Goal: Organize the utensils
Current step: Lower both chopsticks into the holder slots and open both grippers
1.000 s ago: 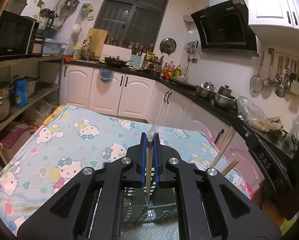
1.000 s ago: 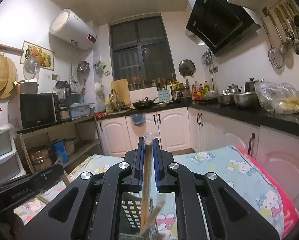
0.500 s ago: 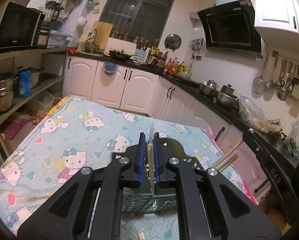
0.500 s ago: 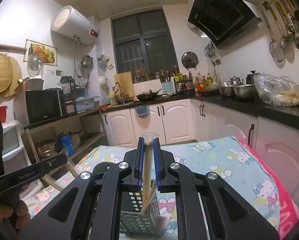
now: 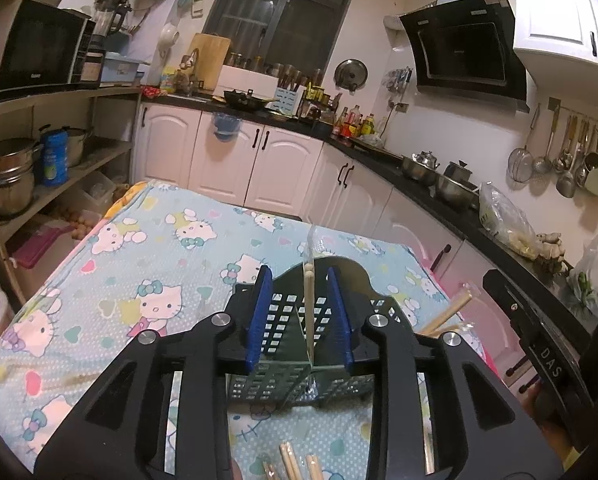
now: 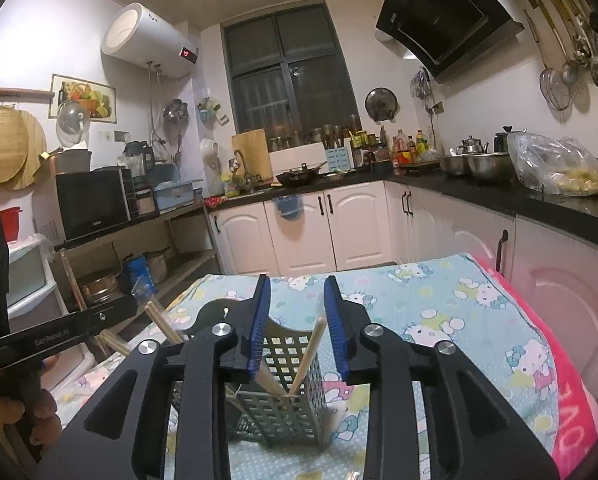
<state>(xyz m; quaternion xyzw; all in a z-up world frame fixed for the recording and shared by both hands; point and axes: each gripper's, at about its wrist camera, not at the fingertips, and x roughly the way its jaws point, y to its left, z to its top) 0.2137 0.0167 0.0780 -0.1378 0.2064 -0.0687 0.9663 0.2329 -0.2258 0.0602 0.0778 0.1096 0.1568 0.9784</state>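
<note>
"DAS" reads in pale letters on the black bar at the right edge of the left wrist view, and "GenRobot.AI" on the bar at the left of the right wrist view.

The left tool (image 5: 299,314) has its ribbed blue pads spread apart. A pale wooden chopstick (image 5: 308,312) in a clear sleeve stands upright between them, touching neither, its lower end inside the dark perforated plastic utensil basket (image 5: 277,332).

The right tool (image 6: 295,322) is likewise spread wide over the same basket (image 6: 289,360), where a chopstick (image 6: 310,354) leans in a grid-walled compartment.

The basket sits on a tabletop under a light-blue cartoon-cat cloth (image 5: 147,264). The cloth lies open to the left and far side, and more chopsticks (image 5: 293,462) lie at its near edge.
</note>
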